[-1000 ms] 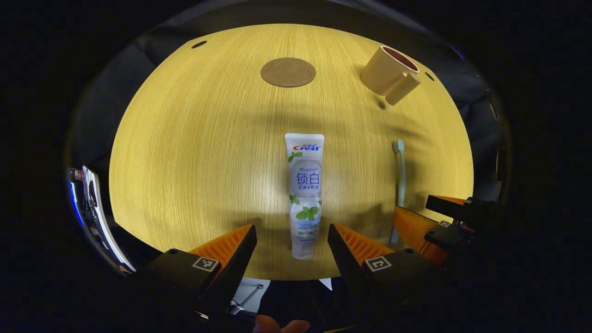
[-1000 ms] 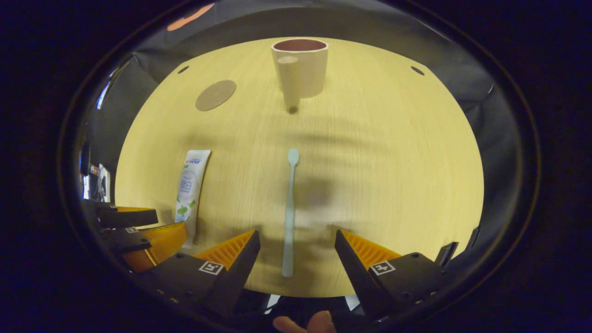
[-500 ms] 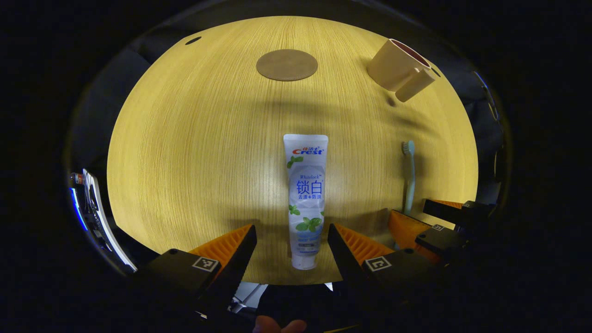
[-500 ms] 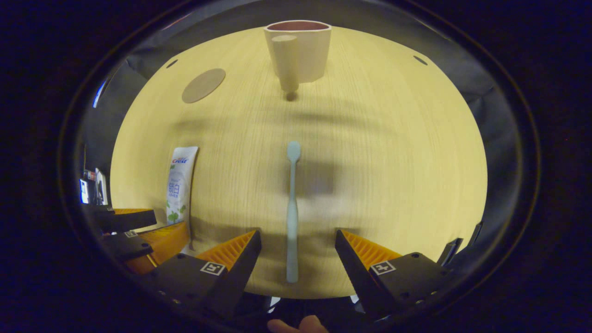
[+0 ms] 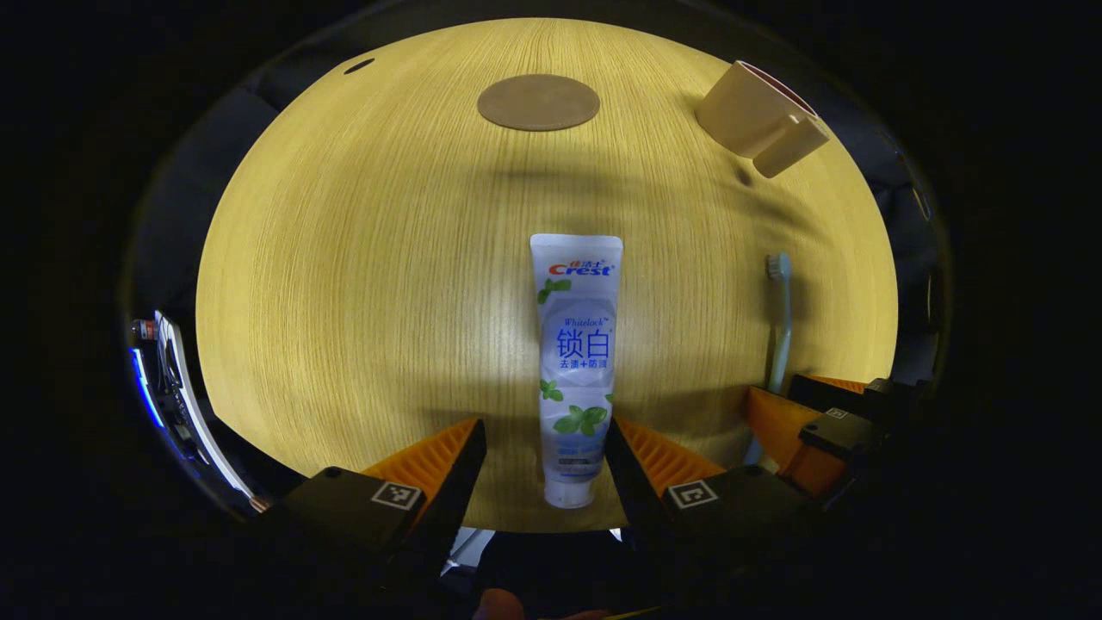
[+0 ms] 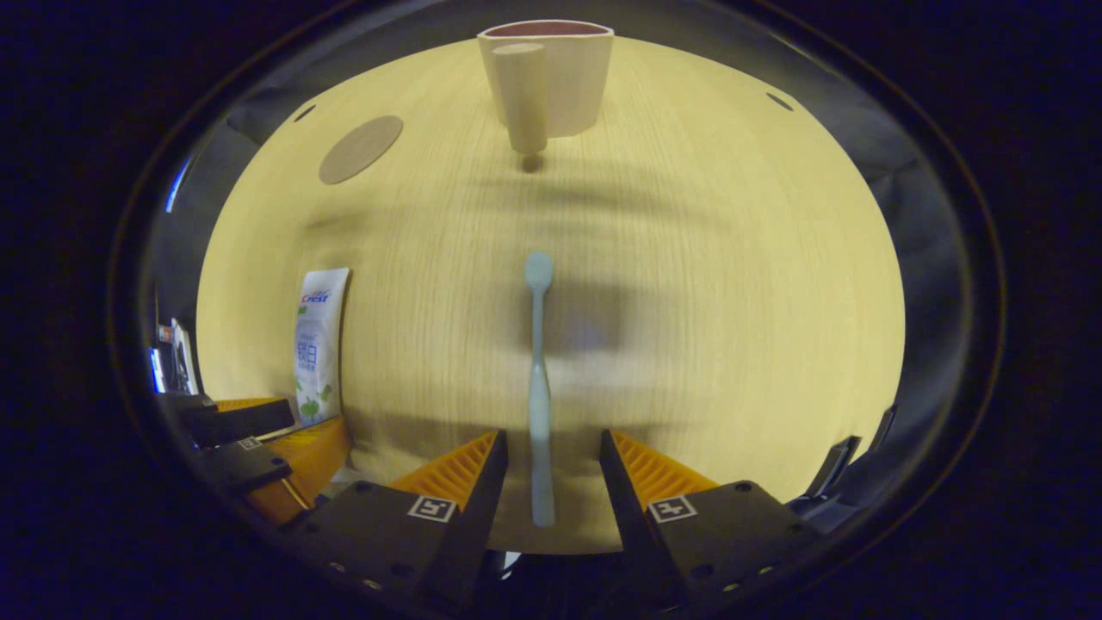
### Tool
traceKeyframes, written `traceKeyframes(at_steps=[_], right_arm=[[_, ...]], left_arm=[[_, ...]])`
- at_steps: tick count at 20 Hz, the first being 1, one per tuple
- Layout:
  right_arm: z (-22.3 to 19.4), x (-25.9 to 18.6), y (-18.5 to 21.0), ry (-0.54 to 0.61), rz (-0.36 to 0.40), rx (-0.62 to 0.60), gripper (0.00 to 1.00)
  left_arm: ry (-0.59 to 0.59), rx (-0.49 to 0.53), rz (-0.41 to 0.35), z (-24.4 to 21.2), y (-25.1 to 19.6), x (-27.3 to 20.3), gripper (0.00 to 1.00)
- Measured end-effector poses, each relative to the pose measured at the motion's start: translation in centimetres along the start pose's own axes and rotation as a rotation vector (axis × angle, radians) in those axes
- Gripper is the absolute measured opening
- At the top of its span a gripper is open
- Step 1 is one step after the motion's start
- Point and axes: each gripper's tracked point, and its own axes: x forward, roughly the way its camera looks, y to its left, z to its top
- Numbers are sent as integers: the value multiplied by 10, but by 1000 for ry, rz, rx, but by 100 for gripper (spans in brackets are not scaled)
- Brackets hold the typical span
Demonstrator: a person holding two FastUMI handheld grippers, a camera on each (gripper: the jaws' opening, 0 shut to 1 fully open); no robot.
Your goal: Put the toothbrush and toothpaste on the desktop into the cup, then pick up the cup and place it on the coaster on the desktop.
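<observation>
In the left gripper view, the left gripper (image 5: 544, 435) sits at 6 o'clock with its two fingers partly open. The cap end of the toothpaste (image 5: 575, 353) lies flat between them. There is a small gap on each side, so the fingers do not squeeze it. The tube runs from there toward 12 o'clock on the table (image 5: 362, 258). The coaster (image 5: 538, 102) lies far off at 12 o'clock, and the cup (image 5: 759, 119) stands at 2 o'clock with its handle toward the camera. The toothbrush (image 5: 779, 323) lies at 3 o'clock; its lower end is hidden behind the other gripper, which pokes in at 4 o'clock.

In the right gripper view, the right gripper (image 6: 551, 456) is at 6 o'clock, open only a little. The toothbrush (image 6: 539, 379) handle lies between its fingers, and I cannot tell if they touch it. The brush head points toward 12 o'clock, at the cup (image 6: 547, 77). The coaster (image 6: 361, 149) is at 11 o'clock. The toothpaste (image 6: 318, 344) is at 9 o'clock, its lower end hidden by the other gripper at 8 o'clock. This view is a bit blurry.
</observation>
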Motion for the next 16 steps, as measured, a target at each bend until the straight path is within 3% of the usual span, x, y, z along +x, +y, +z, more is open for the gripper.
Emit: traceKeyframes(at_steps=[5, 9, 11, 12, 14, 16], right_arm=[[0, 0, 4, 15, 0, -24, 50], [1, 0, 7, 28, 7, -8, 45], [2, 0, 9, 27, 16, -11, 14], [1, 0, 9, 31, 22, -9, 12], [2, -1, 8, 30, 33, -1, 12], [2, -1, 8, 30, 44, 21, 12]], left_arm=[[27, -2, -3, 56, -63, -45, 82], [47, 10, 13, 113, -114, -88, 75], [63, -4, 11, 143, -142, -112, 67], [69, -2, 9, 159, -157, -125, 56], [73, 5, 9, 193, -186, -148, 46], [78, 6, 3, 229, -215, -173, 42]])
